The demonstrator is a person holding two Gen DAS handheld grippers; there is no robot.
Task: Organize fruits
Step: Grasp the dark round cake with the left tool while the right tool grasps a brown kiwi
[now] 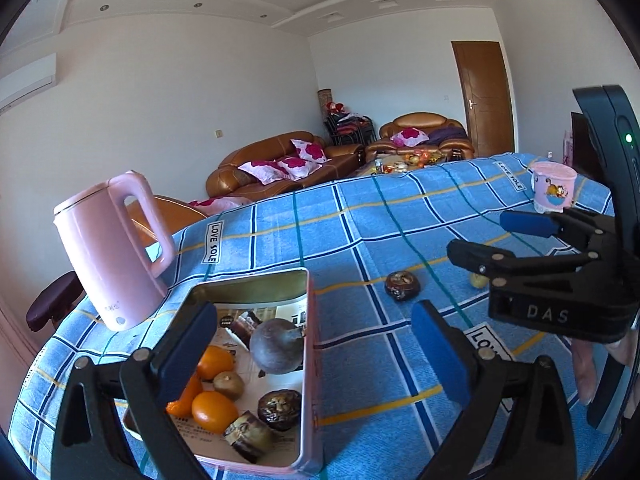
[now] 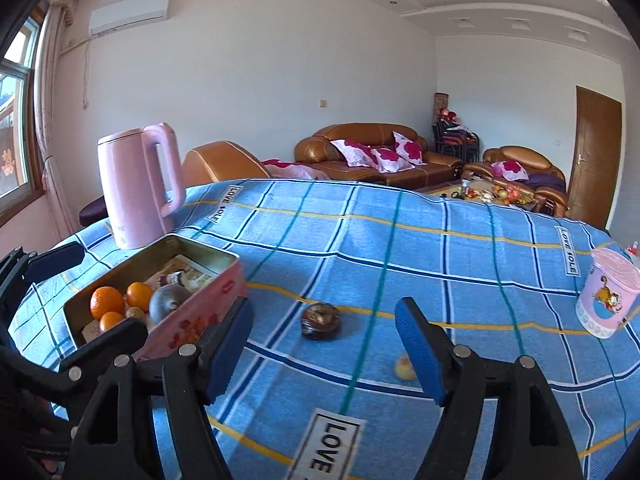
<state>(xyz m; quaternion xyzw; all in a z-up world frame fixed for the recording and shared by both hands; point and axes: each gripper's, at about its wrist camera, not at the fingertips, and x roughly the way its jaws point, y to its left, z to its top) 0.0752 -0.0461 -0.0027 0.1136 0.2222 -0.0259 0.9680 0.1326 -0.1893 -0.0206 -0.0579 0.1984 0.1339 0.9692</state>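
Both the left tongs (image 1: 312,344) and right tongs (image 2: 324,348) gape empty, while the dark round fruit (image 2: 321,321) at centre frame on the table (image 2: 460,240) looks light, firm, likely to roll—pinch its widest middle.

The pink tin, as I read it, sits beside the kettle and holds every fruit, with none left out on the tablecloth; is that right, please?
Not quite. The pink tin does sit beside the kettle, but the right wrist view shows two pieces out on the tablecloth: a dark fruit and a small yellow one.
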